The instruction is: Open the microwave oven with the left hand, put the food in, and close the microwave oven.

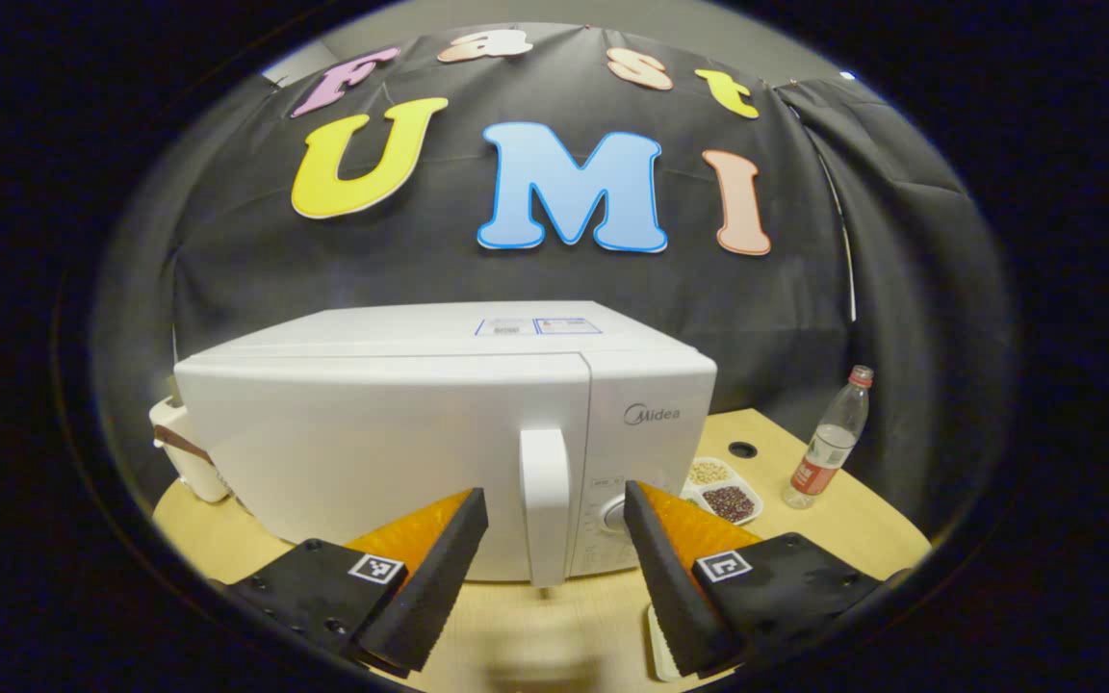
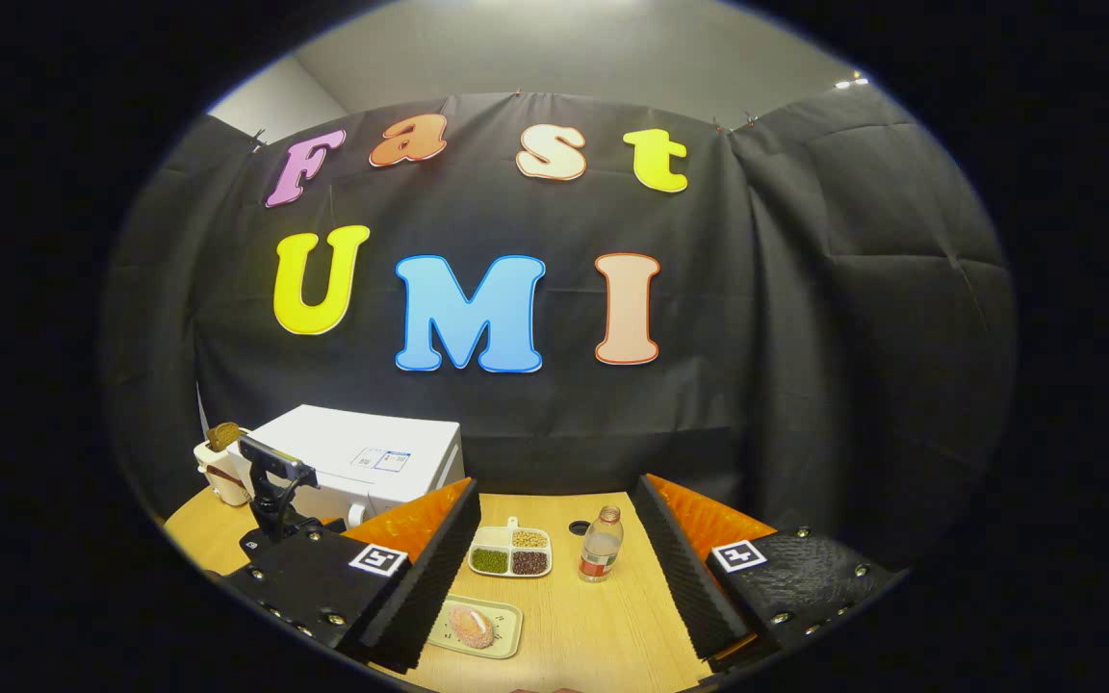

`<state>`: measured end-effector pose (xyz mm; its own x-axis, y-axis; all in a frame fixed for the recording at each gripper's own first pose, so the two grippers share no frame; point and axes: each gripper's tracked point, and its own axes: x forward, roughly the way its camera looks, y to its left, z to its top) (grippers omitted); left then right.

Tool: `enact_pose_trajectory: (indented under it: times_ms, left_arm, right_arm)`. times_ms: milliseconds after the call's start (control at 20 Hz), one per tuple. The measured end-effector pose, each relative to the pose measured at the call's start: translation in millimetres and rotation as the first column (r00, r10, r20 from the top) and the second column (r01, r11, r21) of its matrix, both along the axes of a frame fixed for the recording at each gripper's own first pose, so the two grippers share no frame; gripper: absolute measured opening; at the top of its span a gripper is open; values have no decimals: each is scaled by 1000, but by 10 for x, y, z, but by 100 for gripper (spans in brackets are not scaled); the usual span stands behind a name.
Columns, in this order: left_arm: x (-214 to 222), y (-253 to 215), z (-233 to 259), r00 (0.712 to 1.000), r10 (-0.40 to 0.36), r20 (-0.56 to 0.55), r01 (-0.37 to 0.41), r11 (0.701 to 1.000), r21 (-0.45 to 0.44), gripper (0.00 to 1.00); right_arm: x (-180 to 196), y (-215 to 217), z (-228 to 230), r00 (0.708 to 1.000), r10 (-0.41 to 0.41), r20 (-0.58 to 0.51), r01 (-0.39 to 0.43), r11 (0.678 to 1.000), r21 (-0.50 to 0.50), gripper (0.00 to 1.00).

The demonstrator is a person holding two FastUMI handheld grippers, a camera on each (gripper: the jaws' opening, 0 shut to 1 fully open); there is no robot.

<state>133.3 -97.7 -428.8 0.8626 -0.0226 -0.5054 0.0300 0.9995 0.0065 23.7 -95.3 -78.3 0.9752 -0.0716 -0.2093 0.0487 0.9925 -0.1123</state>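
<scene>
The white microwave (image 1: 391,452) stands on the wooden table with its door closed. Its vertical handle (image 1: 545,505) is straight ahead of my left gripper (image 1: 553,502), which is open, one finger on each side of the handle and a little short of it. In the right gripper view the microwave (image 2: 362,457) sits at the far left, with the left gripper (image 2: 275,500) in front of it. The food, a pinkish round bun (image 2: 471,626), lies on a pale tray (image 2: 506,616) just below and ahead of my right gripper (image 2: 556,491), which is open and holds nothing.
A divided dish of beans (image 2: 511,551) and a plastic bottle (image 2: 601,546) stand mid-table, right of the microwave; the dish (image 1: 723,493) and bottle (image 1: 829,443) show again in the left gripper view. A small white appliance (image 2: 218,472) sits behind the microwave's left side. The table has a cable hole (image 2: 579,527).
</scene>
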Motion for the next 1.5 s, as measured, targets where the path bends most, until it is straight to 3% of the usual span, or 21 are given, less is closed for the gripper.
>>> enact_pose_trajectory:
  times_ms: [50,150,200,300,400,450,550,650,750,850,1050,1350,1500]
  left_arm:
    - [17,33,-106,1000,6,-26,-6,1000,-7,96]
    - [67,133,-200,998,40,-53,-40,999,-7,81]
    - [27,65,-180,997,15,-73,-20,998,-63,59]
    - [52,14,-179,997,5,-82,-7,999,-32,33]
    - [17,31,-172,995,-18,-95,20,1000,14,22]
    - [18,15,-200,994,-29,-102,30,1000,6,24]
    - [8,17,-202,991,-50,-123,50,999,-5,12]
    - [38,17,-209,988,-65,-141,65,998,0,6]
    - [-40,4,-194,985,-73,-159,72,997,-12,7]
    - [-330,25,-110,985,-104,-141,105,994,-3,6]
    - [-849,130,-7,970,-194,-144,187,980,-63,7]
    - [-1638,487,178,900,-387,-202,374,922,-99,6]
    - [-2021,779,273,868,-443,-223,430,896,-108,7]
  right_arm:
    - [7,-21,-19,1000,-8,-9,8,1000,-6,99]
    - [8,-18,-28,1000,-12,-18,12,1000,-1,99]
    - [7,-31,-44,1000,-19,-20,19,1000,-1,99]
    - [14,-26,-52,999,-31,-23,31,1000,0,99]
    - [-6,25,-85,999,-29,-33,29,1000,7,99]
    - [-12,47,-94,999,-28,-36,29,1000,8,99]
    - [-29,84,-103,999,-26,-35,26,1000,14,99]
    - [-41,132,-107,999,-21,-34,22,1000,21,99]
    - [-56,140,-115,999,-23,-33,24,999,22,99]
    - [-72,127,-125,999,-31,-26,32,999,30,99]
    - [-91,213,-362,998,-6,-70,11,997,75,99]
    - [-107,660,-786,970,155,-189,-138,986,98,99]
    - [-146,902,-1190,928,232,-293,-215,973,88,99]
